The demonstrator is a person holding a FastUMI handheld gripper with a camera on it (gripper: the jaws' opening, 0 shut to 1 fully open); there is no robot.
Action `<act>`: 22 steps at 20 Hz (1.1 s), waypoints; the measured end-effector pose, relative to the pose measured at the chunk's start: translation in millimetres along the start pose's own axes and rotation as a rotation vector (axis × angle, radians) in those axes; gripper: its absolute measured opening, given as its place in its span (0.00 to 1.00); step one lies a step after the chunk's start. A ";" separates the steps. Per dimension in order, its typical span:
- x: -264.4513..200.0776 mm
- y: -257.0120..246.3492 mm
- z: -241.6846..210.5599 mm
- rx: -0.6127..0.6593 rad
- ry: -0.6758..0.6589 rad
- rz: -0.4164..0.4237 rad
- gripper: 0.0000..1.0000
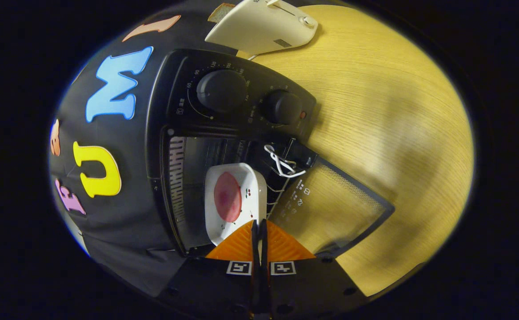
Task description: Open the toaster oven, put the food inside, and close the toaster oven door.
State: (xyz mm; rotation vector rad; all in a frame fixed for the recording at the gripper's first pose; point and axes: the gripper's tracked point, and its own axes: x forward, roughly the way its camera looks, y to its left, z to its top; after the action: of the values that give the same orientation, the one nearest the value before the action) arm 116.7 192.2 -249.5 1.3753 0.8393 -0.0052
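The toaster oven (224, 146) sat on the wooden table (397, 133), seen rolled to one side, with its back against the dark booth wall. Its glass door (330, 209) was swung fully open and lay low over the table in front of the cavity. A white cord loop (281, 163) hung at the door's upper corner, next to the oven's control panel, where two dark knobs (222, 90) stood side by side.

A white square plate (253, 186) rested at the mouth of the oven cavity, on the wire rack (275, 195), partly inside the oven. On the plate lay a round pink slice of food (227, 197).

The gripper (259, 224) reached toward the oven, and its fingers (241, 246) were drawn close together with a thin slit left between them. Their tips met the near edge of the plate; whether they pinched that rim could not be told.

Beyond the oven, past the knobs, a cream-coloured pop-up toaster (264, 26) stood on the table, and a slice of bread (220, 12) lay just beside it.
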 end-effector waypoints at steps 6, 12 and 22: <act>29.6 16.5 18.7 0.070 -0.087 -0.003 0.02; 42.8 27.7 19.4 0.120 -0.137 0.018 0.06; 10.9 41.1 -9.7 0.066 -0.071 0.067 0.66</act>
State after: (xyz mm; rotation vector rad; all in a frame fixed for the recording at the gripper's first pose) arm 138.6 215.3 -219.9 1.4561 0.7394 -0.0296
